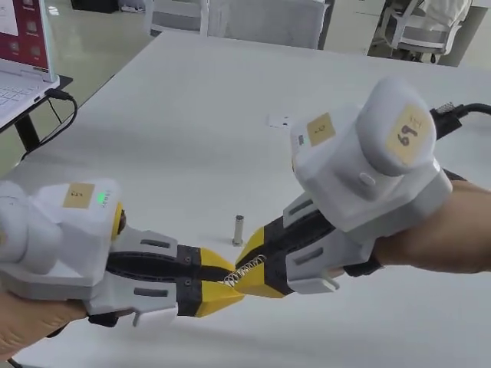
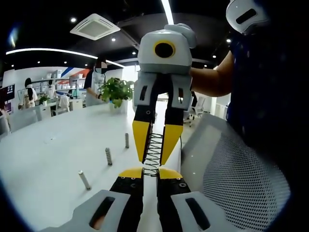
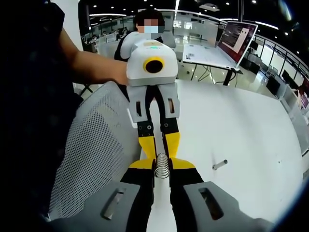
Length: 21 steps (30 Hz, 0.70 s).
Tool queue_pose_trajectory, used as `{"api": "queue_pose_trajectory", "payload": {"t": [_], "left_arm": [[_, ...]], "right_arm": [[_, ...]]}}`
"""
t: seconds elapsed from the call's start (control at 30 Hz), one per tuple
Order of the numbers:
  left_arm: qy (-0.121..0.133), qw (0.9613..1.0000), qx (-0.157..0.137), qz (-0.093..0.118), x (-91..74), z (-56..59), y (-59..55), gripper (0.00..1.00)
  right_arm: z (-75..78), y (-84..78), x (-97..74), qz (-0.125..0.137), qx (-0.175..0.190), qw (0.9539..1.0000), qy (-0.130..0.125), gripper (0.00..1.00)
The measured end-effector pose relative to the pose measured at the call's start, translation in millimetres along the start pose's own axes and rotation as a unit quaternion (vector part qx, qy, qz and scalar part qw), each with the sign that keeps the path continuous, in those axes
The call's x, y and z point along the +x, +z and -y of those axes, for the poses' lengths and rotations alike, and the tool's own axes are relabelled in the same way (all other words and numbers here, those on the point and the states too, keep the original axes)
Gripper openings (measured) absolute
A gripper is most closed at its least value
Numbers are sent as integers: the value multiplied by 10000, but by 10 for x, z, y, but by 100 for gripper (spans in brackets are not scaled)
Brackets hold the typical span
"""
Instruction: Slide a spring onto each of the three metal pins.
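The spring hangs in the air above the table, held between the two tools, which meet tip to tip over the near edge. The left gripper has its yellow tips drawn in to a narrow gap, pinching one end of the spring. The right gripper faces it from the other side, and its jaws press against both flanks of the coil further along, so both tongs are clamped on the same spring. In the head view the spring runs aslant between the yellow tips, just in front of a bare pin that stands upright on the table, close behind the tips but apart from them. The left gripper view shows three pins in a loose row to the left of the grippers. The near pin is bare, the middle pin carries a coil, and the far pin is too small to judge. A mesh chair back stands at the table edge, just beside the grippers. A laptop sits open on a side desk at the far left, well apart from the work.
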State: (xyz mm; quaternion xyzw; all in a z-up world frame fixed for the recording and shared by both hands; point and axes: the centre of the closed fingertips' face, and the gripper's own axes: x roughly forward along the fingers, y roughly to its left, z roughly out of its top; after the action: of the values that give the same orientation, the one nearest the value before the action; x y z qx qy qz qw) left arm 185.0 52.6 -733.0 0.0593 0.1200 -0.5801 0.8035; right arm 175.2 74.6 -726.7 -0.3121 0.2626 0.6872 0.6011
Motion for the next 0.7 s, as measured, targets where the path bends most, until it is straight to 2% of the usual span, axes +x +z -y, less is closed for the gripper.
{"api": "queue_pose_trajectory", "payload": {"t": [0.13,0.43,0.57,0.7], "left_arm": [[47,10000,-29,66,12,-19,-17,2],[113,9999,-35,30,20,-51,-42,3],[181,9998,-54,71,6,-78,-48,8],[281,9995,-101,57,-32,-120,-100,13]], "right_arm": [[15,-7,7,-71,-14,10000,-16,8],[43,-20,48,-315,-67,9995,38,8],[58,-32,70,-411,-88,9991,56,8],[77,-43,77,-481,-110,9988,64,8]]}}
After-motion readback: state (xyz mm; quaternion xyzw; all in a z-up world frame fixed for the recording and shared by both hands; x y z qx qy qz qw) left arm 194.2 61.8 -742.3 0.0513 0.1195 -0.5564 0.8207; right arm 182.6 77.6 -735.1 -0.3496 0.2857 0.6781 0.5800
